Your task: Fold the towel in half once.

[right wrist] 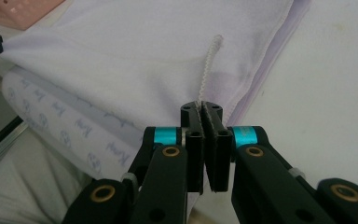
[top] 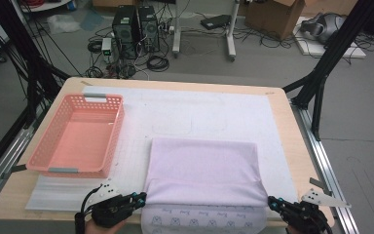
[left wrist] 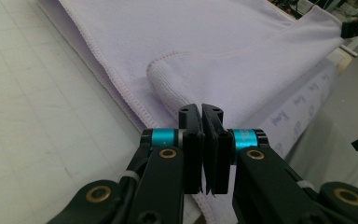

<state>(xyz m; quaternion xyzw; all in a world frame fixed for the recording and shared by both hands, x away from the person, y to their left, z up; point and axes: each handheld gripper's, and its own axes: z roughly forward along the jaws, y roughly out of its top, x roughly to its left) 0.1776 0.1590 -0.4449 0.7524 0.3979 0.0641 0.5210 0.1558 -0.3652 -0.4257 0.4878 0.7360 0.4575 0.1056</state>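
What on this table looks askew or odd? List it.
Little stands out. The lilac towel lies folded and square, but its printed underside overhangs the table's near edge. Both grippers, left and right, pinch its near corners. The pink basket sits slightly angled.

Even, soft overhead light, faint shadows; bkgd blurry in close-up views.

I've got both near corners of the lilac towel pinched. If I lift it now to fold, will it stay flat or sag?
Probably sags: the towel already drapes softly over the table's near edge, and its pinched corner curls by the left gripper. It looks like light, grippy terry, so the right gripper likely won't slip. Expect the middle to droop.
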